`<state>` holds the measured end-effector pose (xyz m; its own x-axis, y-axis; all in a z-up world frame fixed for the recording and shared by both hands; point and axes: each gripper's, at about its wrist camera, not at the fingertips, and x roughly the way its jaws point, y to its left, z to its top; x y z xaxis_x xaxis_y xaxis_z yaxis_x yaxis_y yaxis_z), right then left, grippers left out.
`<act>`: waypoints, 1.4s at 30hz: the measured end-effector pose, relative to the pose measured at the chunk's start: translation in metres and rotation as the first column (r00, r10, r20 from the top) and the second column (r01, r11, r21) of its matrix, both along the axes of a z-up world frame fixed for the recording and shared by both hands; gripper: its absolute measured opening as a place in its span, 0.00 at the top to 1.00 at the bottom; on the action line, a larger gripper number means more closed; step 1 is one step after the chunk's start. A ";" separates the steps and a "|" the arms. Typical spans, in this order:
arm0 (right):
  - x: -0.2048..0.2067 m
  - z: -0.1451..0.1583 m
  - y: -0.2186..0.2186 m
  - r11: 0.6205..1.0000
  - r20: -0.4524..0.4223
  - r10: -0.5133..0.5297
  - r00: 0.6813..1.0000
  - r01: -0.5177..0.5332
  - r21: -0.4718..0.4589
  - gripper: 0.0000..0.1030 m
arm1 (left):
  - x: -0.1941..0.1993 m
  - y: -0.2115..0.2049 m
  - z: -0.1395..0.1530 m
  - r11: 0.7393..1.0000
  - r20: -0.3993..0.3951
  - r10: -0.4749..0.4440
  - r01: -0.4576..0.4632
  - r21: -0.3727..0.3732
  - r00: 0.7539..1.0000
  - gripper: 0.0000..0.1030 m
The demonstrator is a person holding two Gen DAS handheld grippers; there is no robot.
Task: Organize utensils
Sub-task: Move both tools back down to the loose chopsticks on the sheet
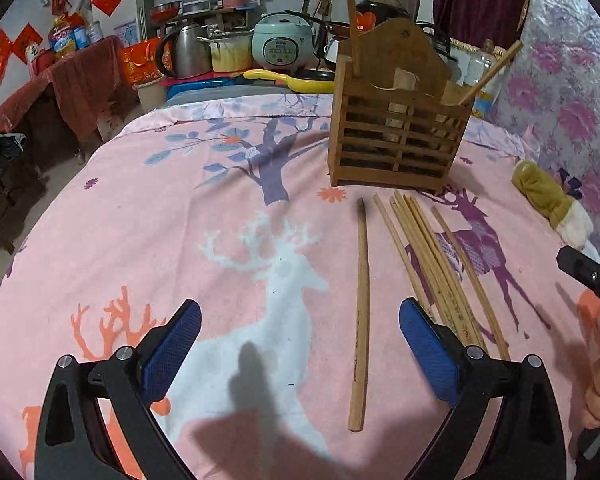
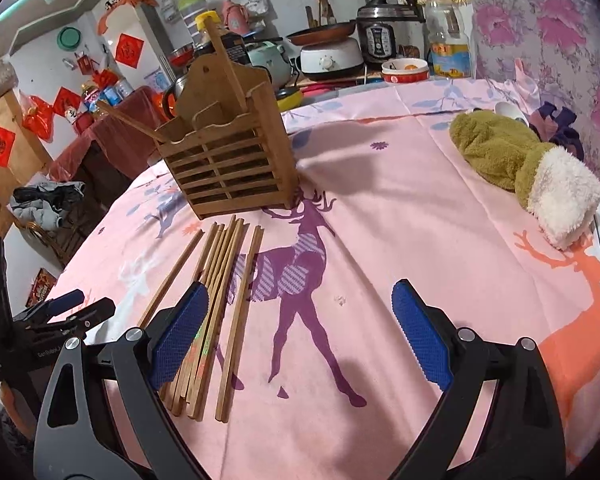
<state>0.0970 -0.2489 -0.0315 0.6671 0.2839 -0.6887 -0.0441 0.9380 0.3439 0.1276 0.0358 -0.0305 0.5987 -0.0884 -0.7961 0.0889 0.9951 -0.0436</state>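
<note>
A wooden slatted utensil holder (image 1: 398, 120) stands on the pink deer-print cloth (image 1: 180, 220), with two chopsticks (image 1: 353, 24) sticking out of it. It also shows in the right wrist view (image 2: 228, 160). One chopstick (image 1: 361, 312) lies alone in front of it. A bundle of several chopsticks (image 1: 432, 268) lies to its right, also in the right wrist view (image 2: 216, 300). My left gripper (image 1: 300, 348) is open and empty, its fingers either side of the lone chopstick. My right gripper (image 2: 300, 332) is open and empty, just right of the bundle.
A green and white plush mitten (image 2: 532, 168) lies at the right of the cloth. Kitchen appliances, a kettle (image 1: 188, 50) and a rice cooker (image 1: 282, 42), crowd the counter behind. The other gripper shows at the left edge (image 2: 52, 320) of the right wrist view.
</note>
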 end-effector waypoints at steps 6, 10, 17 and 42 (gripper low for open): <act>-0.001 -0.004 0.014 0.998 -0.024 0.067 0.997 -0.067 -0.014 0.13 | 0.007 -0.005 -0.007 0.999 -0.025 0.008 -0.007 0.050 1.000 0.06; -0.003 -0.015 0.041 0.981 -0.066 0.135 0.989 -0.143 -0.130 0.13 | 0.012 -0.001 -0.013 0.998 -0.057 0.027 -0.024 0.054 0.998 0.06; -0.007 -0.031 0.074 0.926 -0.129 0.234 0.964 -0.262 -0.273 0.17 | 0.013 -0.002 -0.016 0.997 -0.066 0.034 -0.029 0.076 0.997 0.06; -0.016 -0.023 0.009 0.978 -0.091 0.138 0.986 -0.150 -0.143 0.47 | 0.007 -0.006 -0.014 0.995 -0.052 0.022 -0.017 0.103 0.998 0.06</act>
